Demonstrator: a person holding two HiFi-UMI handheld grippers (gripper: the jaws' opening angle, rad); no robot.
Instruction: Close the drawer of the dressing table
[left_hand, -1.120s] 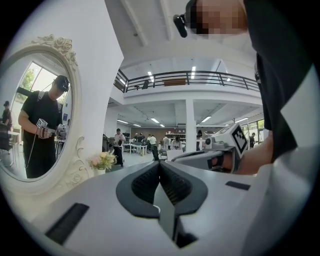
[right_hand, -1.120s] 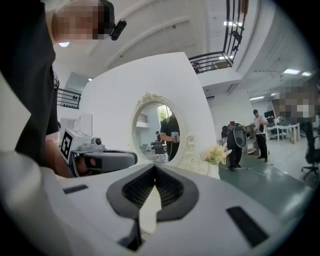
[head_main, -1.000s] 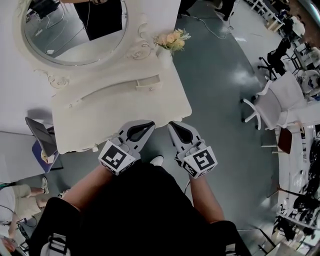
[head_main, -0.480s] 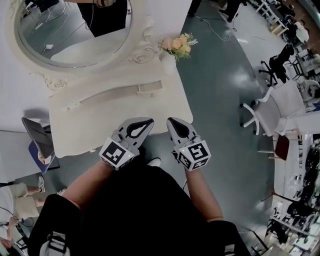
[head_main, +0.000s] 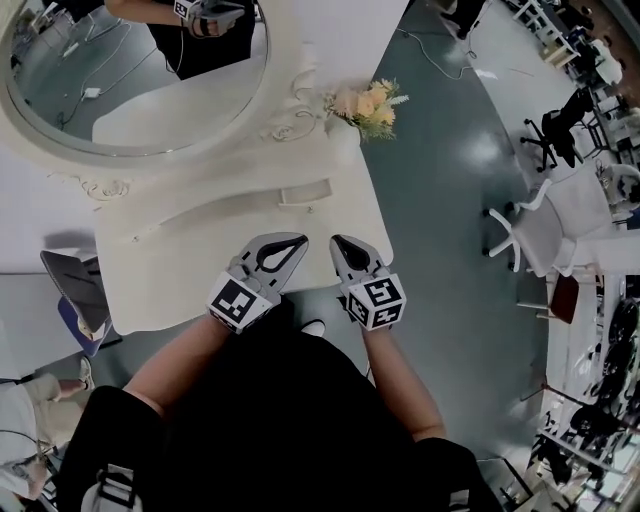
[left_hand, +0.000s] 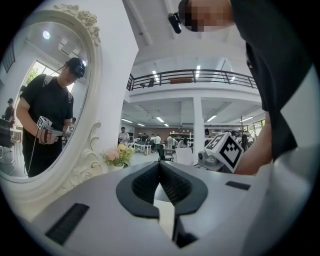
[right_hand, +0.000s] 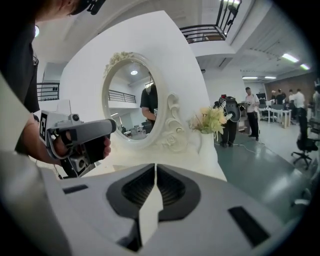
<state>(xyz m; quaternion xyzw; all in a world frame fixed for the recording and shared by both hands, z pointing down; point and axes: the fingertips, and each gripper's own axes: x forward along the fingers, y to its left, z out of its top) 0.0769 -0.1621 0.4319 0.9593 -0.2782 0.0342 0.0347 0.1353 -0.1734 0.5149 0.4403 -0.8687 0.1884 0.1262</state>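
Note:
The white dressing table (head_main: 200, 250) stands under an oval mirror (head_main: 130, 70); I look down on its top. Its drawer front is hidden below the top's front edge and my grippers. My left gripper (head_main: 297, 241) and right gripper (head_main: 337, 242) reach side by side over the front edge near the right end, both shut and empty. In the left gripper view the left gripper (left_hand: 160, 163) points level along the table past the mirror (left_hand: 47, 100), jaws met. In the right gripper view the right gripper (right_hand: 156, 165) tilts slightly down at the table top (right_hand: 165, 160), with the left gripper (right_hand: 82, 132) at its left.
A bunch of pale flowers (head_main: 368, 100) stands at the table's back right corner, and a low raised ledge (head_main: 305, 192) runs across the top. White office chairs (head_main: 545, 215) stand on the grey floor to the right. A dark seat (head_main: 75, 285) stands left of the table.
Both grippers have moved forward, from in front of the table's front edge to over it. They stay shut and side by side.

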